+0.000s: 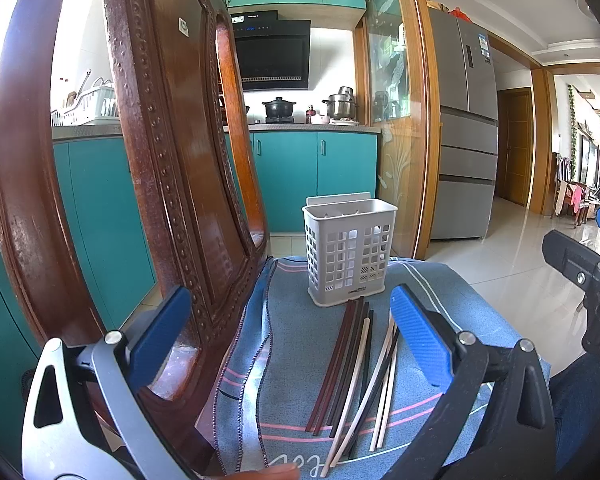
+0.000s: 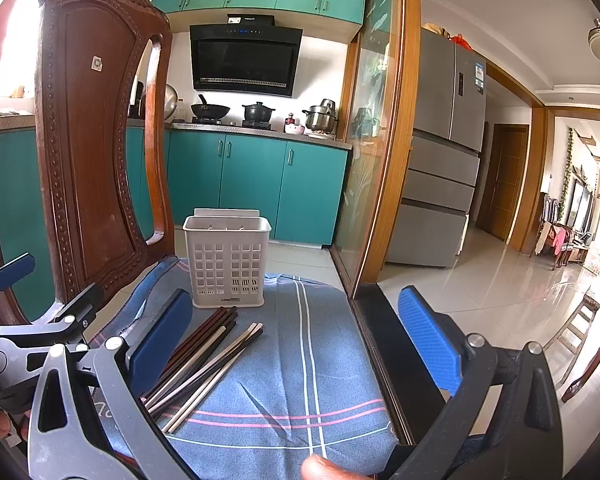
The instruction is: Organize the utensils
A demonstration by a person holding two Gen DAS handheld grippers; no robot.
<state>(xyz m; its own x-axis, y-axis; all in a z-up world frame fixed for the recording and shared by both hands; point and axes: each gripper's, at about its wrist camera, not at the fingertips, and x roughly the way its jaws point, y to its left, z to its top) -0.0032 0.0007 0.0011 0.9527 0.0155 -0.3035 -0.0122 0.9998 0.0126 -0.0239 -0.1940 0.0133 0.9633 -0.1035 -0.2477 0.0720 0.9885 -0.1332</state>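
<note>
Left gripper [image 1: 290, 338]: jaws spread wide, holding nothing, positioned above the near end of the chopsticks [image 1: 356, 376]. Right gripper [image 2: 296, 340]: jaws likewise spread wide and holding nothing, positioned to the right of the bundle.

The chopsticks lie loose in a fanned bundle of dark, reddish and pale sticks on a blue cloth [image 2: 300, 360] with pink and white stripes. Their far tips sit just beside the base of the holder [image 2: 228, 264], a white perforated basket standing upright at the far end of the cloth.

Obstruction: a carved wooden chair back [image 1: 172, 152] rises immediately left of the cloth, close to the left gripper's left finger. Beyond stand teal cabinets [image 2: 256, 184], a range hood [image 2: 244, 60] and a refrigerator [image 2: 444, 140].
</note>
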